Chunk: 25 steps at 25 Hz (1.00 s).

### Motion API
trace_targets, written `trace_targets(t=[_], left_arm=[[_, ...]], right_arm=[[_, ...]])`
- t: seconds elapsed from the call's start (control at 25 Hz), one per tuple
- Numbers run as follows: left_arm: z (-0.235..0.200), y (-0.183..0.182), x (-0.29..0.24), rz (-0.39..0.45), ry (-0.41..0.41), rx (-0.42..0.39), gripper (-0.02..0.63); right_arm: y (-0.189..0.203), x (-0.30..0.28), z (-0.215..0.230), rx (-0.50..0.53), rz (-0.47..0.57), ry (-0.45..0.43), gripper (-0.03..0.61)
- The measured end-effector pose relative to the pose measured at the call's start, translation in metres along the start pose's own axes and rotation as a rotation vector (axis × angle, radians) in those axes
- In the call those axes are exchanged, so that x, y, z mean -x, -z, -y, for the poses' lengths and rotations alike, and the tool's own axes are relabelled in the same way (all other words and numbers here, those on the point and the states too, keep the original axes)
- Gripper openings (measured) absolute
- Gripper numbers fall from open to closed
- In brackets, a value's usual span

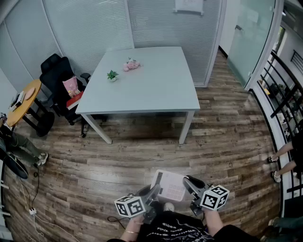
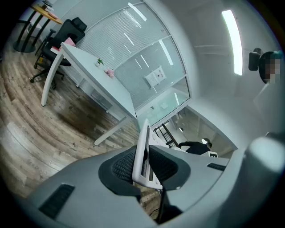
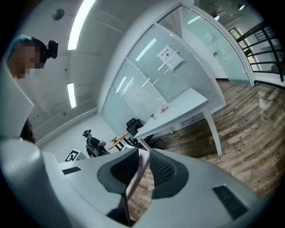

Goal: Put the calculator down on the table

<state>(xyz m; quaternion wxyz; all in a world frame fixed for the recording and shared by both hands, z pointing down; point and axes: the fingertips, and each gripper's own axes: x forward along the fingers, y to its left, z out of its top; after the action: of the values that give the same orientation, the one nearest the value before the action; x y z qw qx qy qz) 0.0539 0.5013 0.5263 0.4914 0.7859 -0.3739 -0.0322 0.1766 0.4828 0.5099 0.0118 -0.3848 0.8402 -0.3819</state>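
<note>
- The left gripper (image 2: 144, 167) has its pads clamped on the calculator's (image 2: 143, 151) left edge.
- The right gripper (image 3: 141, 167) pinches the opposite edge.
- The calculator hangs face up between them, over the wooden floor (image 1: 94, 175).
- It is well apart from the table's (image 1: 156, 85) near edge.

This is an office meeting room: well ahead of the left gripper (image 1: 152, 193) stands a plain white desk (image 1: 161, 90), backed by glass partition walls (image 1: 85, 28) with blinds and a posted notice (image 1: 188, 5). A black swivel chair (image 1: 57, 75) sits at the desk's left side, farther left of the gripper is a small round table (image 1: 23, 101), and strip lights (image 2: 232, 40) run along the ceiling.
</note>
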Motion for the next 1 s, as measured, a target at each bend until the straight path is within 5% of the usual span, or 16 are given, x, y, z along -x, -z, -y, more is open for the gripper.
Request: trace_targets(t=[1.0], left_arm=[[-0.072, -0.063, 0.007, -0.057, 0.016, -0.002, 0.1]], right_arm=[[0.005, -0.087, -0.016, 0.148, -0.065, 0.075, 0.097]])
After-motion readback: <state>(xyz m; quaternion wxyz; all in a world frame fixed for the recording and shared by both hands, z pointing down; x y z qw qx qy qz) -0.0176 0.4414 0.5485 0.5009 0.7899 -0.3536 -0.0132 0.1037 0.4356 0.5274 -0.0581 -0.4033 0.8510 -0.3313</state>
